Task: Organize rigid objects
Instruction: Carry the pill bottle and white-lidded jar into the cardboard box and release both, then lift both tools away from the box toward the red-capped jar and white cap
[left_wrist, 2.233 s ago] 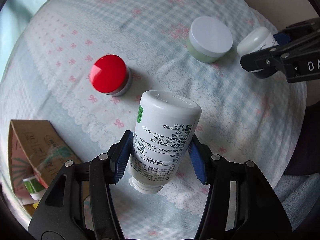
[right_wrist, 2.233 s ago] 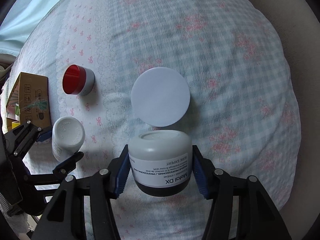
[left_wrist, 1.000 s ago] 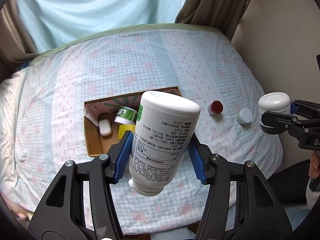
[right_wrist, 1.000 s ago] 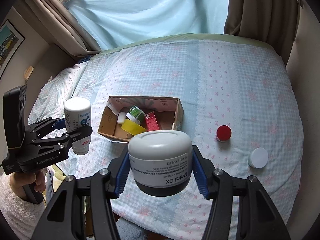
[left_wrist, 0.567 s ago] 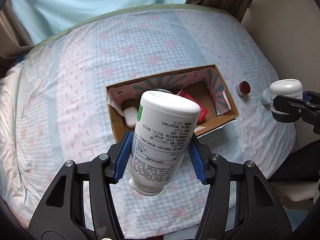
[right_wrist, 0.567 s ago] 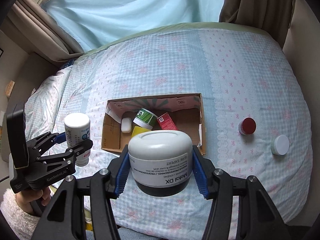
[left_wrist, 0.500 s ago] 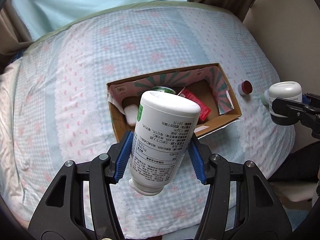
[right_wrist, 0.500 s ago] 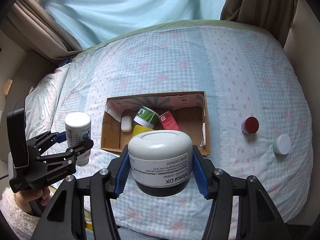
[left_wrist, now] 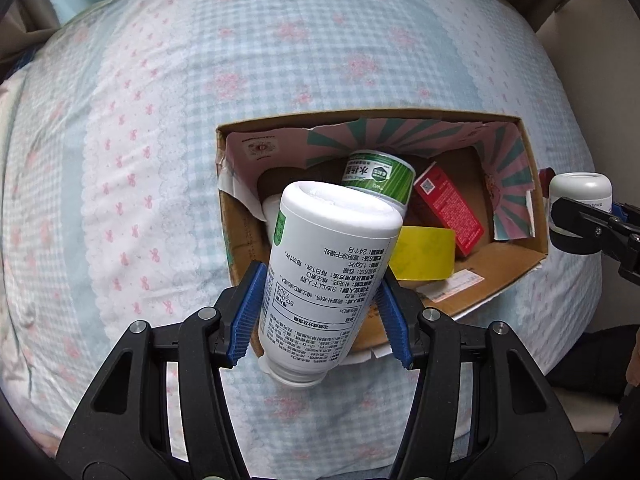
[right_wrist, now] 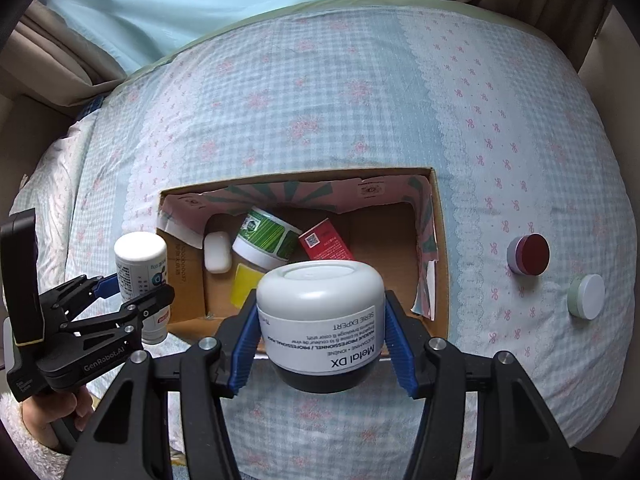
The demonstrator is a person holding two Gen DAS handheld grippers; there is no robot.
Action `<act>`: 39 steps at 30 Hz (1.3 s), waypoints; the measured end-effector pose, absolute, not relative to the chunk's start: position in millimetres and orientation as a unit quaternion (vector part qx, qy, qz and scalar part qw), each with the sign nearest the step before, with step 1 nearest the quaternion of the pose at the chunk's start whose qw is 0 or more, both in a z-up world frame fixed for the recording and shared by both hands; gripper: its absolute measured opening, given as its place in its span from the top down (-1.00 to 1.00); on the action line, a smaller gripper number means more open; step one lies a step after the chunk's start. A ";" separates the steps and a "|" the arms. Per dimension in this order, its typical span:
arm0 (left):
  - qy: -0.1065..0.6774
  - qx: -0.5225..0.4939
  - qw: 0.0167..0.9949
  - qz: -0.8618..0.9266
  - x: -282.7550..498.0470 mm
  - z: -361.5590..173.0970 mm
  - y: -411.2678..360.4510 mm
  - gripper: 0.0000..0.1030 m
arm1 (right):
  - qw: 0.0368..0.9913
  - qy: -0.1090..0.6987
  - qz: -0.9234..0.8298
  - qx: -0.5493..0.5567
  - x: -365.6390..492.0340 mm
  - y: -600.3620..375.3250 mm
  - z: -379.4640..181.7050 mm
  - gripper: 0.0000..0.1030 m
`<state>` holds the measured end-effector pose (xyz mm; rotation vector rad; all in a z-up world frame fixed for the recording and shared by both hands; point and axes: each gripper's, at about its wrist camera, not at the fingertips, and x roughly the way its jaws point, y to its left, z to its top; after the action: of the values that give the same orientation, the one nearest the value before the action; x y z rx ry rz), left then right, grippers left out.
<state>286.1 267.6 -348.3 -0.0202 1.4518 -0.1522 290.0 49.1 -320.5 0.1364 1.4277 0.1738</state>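
Note:
My left gripper (left_wrist: 320, 316) is shut on a white pill bottle (left_wrist: 324, 272), held upside down above the near left corner of an open cardboard box (left_wrist: 508, 272). My right gripper (right_wrist: 320, 332) is shut on a white jar with a dark base (right_wrist: 322, 320), held above the box's near wall (right_wrist: 438, 272). The box holds a green-labelled can (left_wrist: 378, 176), a red carton (left_wrist: 448, 208), a yellow block (left_wrist: 424, 252) and a white bar (right_wrist: 217, 257). The left gripper and its bottle (right_wrist: 140, 276) show at the left of the right wrist view. The right gripper's jar (left_wrist: 580, 196) shows at the right edge of the left wrist view.
The box lies on a bed with a blue checked, pink-flowered cover (right_wrist: 320, 100). A red-lidded jar (right_wrist: 528, 255) and a white-lidded green jar (right_wrist: 587, 296) sit on the cover right of the box. Curtains hang behind the bed.
Both grippers have come lower and closer to the box, which now looks larger in both views. Each keeps its hold on its container.

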 end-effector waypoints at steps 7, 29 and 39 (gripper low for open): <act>0.687 0.001 0.723 -0.067 304.3 -386.3 261.7 0.00 | 0.732 0.673 0.039 0.096 325.2 36.0 -367.5 -0.03; 0.667 0.020 0.742 -0.064 315.8 -364.1 243.1 -0.99 | 0.737 0.660 0.017 0.142 333.2 30.5 -382.6 -1.00; 0.638 0.024 0.767 -0.056 290.5 -321.2 243.5 -0.99 | 0.753 0.642 0.032 0.144 312.1 32.1 -349.3 -1.00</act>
<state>290.5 243.4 -321.2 0.0516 1.3861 -0.1215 312.1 32.1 -349.3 0.3148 1.4008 0.0688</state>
